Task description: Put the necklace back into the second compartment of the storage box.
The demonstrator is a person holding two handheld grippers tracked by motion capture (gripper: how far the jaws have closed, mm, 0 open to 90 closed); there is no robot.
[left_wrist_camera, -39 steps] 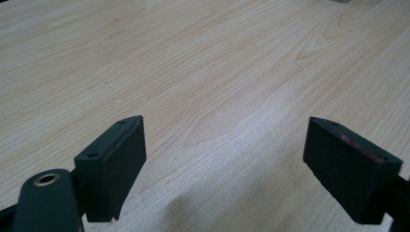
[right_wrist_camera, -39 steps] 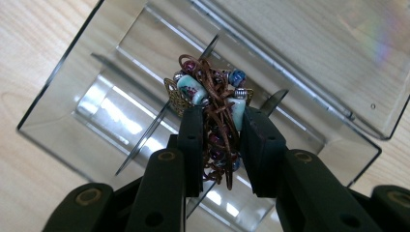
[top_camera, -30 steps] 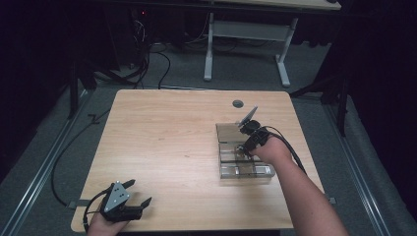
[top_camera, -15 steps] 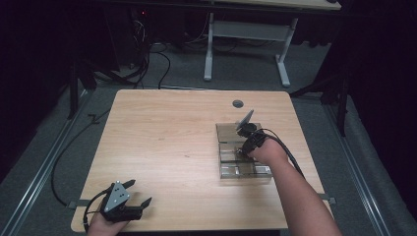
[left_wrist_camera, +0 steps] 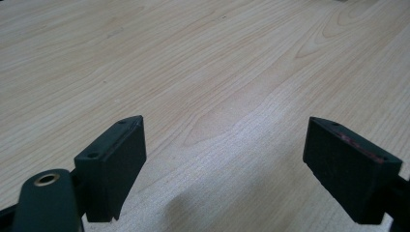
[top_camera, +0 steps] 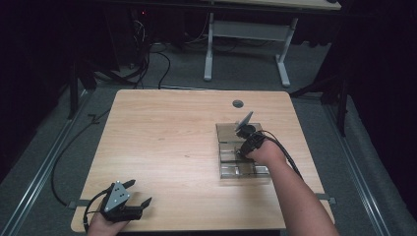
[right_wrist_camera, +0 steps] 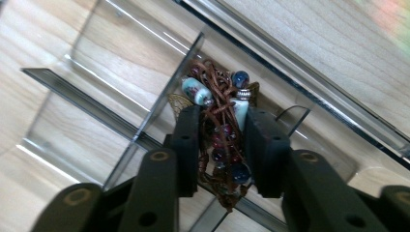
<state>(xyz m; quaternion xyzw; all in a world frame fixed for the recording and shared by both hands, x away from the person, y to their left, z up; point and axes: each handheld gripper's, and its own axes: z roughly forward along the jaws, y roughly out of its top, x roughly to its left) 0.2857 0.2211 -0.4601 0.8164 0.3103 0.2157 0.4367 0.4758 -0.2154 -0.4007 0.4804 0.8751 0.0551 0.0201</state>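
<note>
While the right gripper reached down into a clear plastic organiser box on the right half of the worktop, its jaws were drawn in narrow around a beaded bracelet. That bracelet was a tangle of brown cord strung with pale blue, dark blue and reddish beads, and it sat pinched between the two black jaws inside one compartment of the box, close against a clear divider wall. From the high view the right gripper sat over the middle of the box, with the person's right forearm coming in from the bottom edge and a cable trailing from the gripper back along it. The left gripper rested near the front left corner of the worktop, well apart from the box, its grey three-cornered plate facing up. Its jaws stood wide apart with nothing between them, only bare pale wood beyond.
</note>
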